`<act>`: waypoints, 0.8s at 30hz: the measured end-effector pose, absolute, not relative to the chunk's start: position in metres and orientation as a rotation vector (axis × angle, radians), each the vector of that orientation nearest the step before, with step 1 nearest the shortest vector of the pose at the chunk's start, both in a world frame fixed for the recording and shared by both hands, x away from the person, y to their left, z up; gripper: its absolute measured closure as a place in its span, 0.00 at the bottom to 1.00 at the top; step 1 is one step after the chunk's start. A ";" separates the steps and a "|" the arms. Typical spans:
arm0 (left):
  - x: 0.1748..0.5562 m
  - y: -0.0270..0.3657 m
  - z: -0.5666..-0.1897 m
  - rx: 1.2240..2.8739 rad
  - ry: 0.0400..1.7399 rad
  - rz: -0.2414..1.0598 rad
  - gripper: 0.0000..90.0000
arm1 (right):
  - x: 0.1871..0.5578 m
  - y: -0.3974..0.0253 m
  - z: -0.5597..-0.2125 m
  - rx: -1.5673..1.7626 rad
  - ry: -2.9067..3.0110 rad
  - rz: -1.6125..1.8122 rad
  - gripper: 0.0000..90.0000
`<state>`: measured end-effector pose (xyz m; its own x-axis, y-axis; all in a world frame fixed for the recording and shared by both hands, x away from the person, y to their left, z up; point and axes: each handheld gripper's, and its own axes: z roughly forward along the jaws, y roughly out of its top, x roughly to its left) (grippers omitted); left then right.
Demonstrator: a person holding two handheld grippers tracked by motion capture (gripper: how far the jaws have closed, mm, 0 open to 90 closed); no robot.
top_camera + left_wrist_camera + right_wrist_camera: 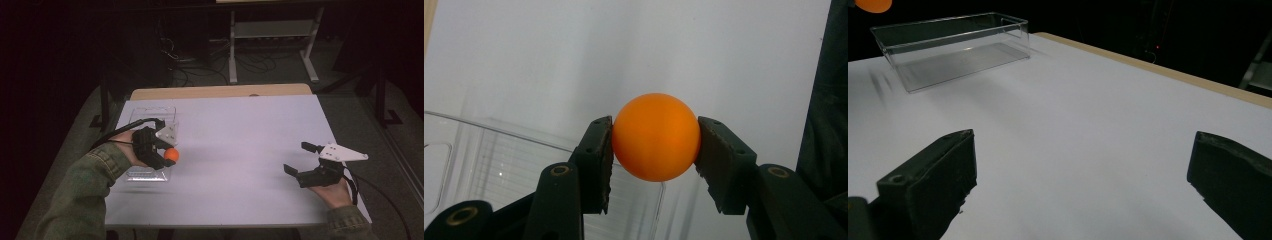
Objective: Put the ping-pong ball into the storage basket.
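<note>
An orange ball [171,155] is clamped between the two black jaws of my left gripper [166,151], which is shut on it. In the left gripper view the ball [656,136] sits squarely between the pads of the left gripper [655,137]. It hangs over the right-hand rim of a clear plastic box [150,117], seen below and left of the jaws [484,165]. My right gripper [300,159] rests low at the table's right side, open and empty [1083,165]. In the right gripper view the box [958,45] looks empty, and the ball [870,5] peeks in at the top left corner.
A white table [240,130] with a wooden far edge [220,91] carries the box. Dark floor, cables and a metal frame [272,30] lie beyond it. A broad bare stretch of tabletop separates the two grippers.
</note>
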<state>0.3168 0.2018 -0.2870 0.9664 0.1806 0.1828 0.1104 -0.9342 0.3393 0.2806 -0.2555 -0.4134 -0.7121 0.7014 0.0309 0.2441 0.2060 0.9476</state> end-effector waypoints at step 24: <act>0.329 0.219 -0.276 2.824 0.256 0.298 0.56 | 0.281 -0.255 -0.415 0.883 2.087 1.509 0.00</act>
